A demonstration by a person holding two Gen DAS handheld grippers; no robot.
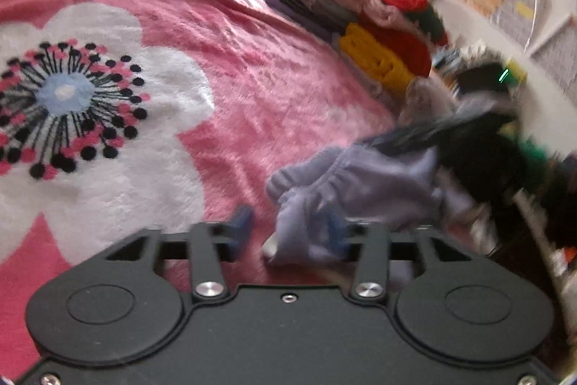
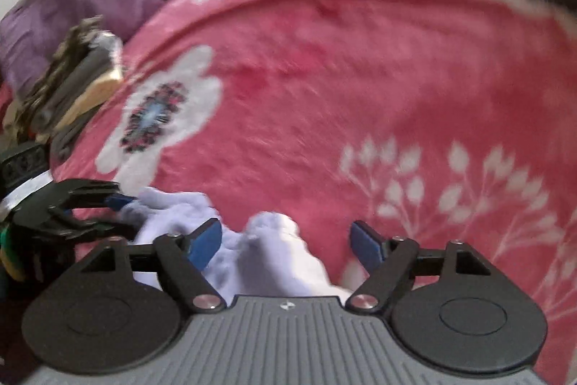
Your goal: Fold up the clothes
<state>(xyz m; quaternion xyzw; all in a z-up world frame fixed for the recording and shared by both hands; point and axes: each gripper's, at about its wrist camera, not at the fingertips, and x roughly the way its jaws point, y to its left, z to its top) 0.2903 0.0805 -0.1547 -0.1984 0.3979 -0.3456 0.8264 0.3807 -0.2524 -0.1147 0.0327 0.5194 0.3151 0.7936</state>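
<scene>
A pale lavender garment (image 1: 360, 175) lies bunched on a pink fleece blanket (image 1: 252, 67) printed with large white flowers. In the left wrist view the cloth sits just ahead of the left gripper (image 1: 286, 228); its blue-padded fingers stand apart, with a fold of the fabric lying against the right-hand finger, though blur hides whether anything is pinched. In the right wrist view the right gripper (image 2: 288, 244) is spread wide, and a crumpled hump of the same garment (image 2: 274, 251) rises between its fingers without being clamped. The left gripper also shows at the left edge of that view (image 2: 108, 208), its tips touching the far side of the cloth.

The garment looks thin, soft and light, with a gathered, elastic-looking band. It will likely sag and slide rather than hold a shape, and the plush blanket may drag at it. The gathered band or an outer hem seems the firmest place to grip, one gripper at each end.

A row of folded clothes (image 1: 375, 49) in yellow, red and muted colours lines the blanket's far edge.
</scene>
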